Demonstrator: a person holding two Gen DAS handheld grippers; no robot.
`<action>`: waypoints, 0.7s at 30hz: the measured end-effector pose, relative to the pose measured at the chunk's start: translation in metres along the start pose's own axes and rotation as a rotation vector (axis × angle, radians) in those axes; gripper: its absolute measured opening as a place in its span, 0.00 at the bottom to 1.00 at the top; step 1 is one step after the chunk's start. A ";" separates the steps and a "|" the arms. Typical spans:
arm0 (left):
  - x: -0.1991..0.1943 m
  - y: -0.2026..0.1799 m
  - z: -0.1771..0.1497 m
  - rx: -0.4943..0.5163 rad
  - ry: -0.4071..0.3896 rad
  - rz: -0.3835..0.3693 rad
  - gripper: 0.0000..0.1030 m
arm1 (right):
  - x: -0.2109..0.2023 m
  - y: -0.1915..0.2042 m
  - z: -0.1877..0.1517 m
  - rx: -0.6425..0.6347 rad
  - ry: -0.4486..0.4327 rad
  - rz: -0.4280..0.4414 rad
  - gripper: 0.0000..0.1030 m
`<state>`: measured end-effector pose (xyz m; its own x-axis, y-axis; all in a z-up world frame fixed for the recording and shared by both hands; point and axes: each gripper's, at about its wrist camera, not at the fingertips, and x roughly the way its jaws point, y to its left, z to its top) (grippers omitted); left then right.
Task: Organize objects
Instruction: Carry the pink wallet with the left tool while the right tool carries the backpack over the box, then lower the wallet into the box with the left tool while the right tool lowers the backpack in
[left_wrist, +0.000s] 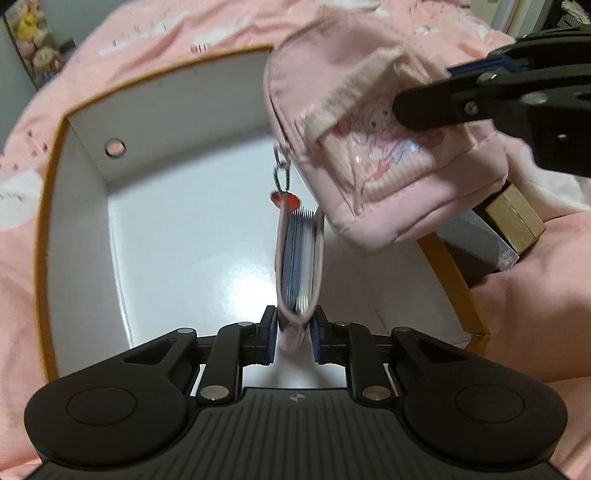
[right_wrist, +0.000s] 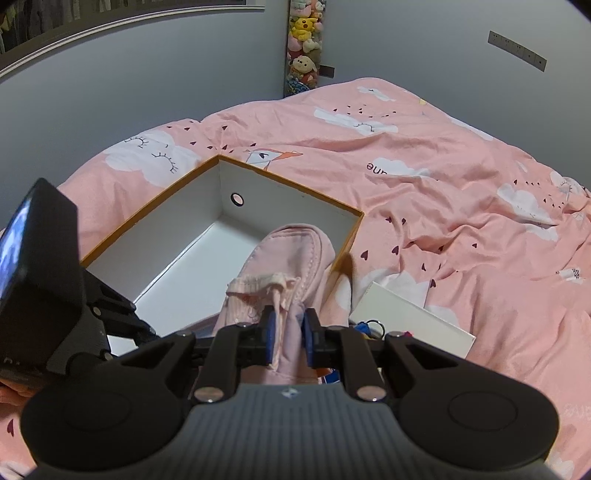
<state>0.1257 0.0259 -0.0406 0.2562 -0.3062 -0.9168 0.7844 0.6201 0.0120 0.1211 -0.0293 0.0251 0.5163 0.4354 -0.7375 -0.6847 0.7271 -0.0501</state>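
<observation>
A small pink pouch (left_wrist: 388, 147) shaped like a miniature backpack, with a cartoon print on its front pocket and a cream ribbed flap, hangs in the air above an open box (left_wrist: 88, 206). From a metal clip on the pouch's side dangles a short chain with a red charm, and below that a thin pink card holder (left_wrist: 299, 266) seen edge-on, blurred, with dark blue and white edges showing inside it. The left gripper (left_wrist: 293, 334) has its blue pads narrowed onto the lower end of this card holder, pinching it over the box floor. The right gripper (right_wrist: 289, 338) is also nearly closed, its pads clamped on a fold of the pouch's pink fabric; in the left wrist view its black fingers reach in from the upper right and press against the printed pocket. The box has white inner walls, a glossy white floor, an orange-tan outer rim and a round hole in one wall. It sits on a bed covered by a pink sheet (right_wrist: 461, 221) printed with white clouds and small dark hearts. Just beside the box's right side lie a flat white box (right_wrist: 410, 317), a grey box (left_wrist: 476, 247) and a tan cardboard box (left_wrist: 515, 218). Against the grey wall behind the bed stands a narrow column of plush toys (right_wrist: 304, 44).
</observation>
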 end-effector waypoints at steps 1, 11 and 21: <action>-0.005 0.001 -0.001 -0.010 -0.009 0.003 0.19 | -0.001 0.000 0.000 0.000 0.000 0.002 0.16; -0.042 0.023 0.012 -0.112 0.000 -0.020 0.18 | -0.006 0.015 0.004 -0.042 0.081 0.048 0.16; -0.035 0.050 -0.003 -0.379 -0.027 -0.035 0.18 | 0.020 0.034 0.013 -0.069 0.298 0.025 0.19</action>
<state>0.1544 0.0697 -0.0093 0.2519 -0.3478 -0.9031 0.5293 0.8307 -0.1723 0.1146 0.0112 0.0178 0.3320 0.2705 -0.9037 -0.7342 0.6756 -0.0675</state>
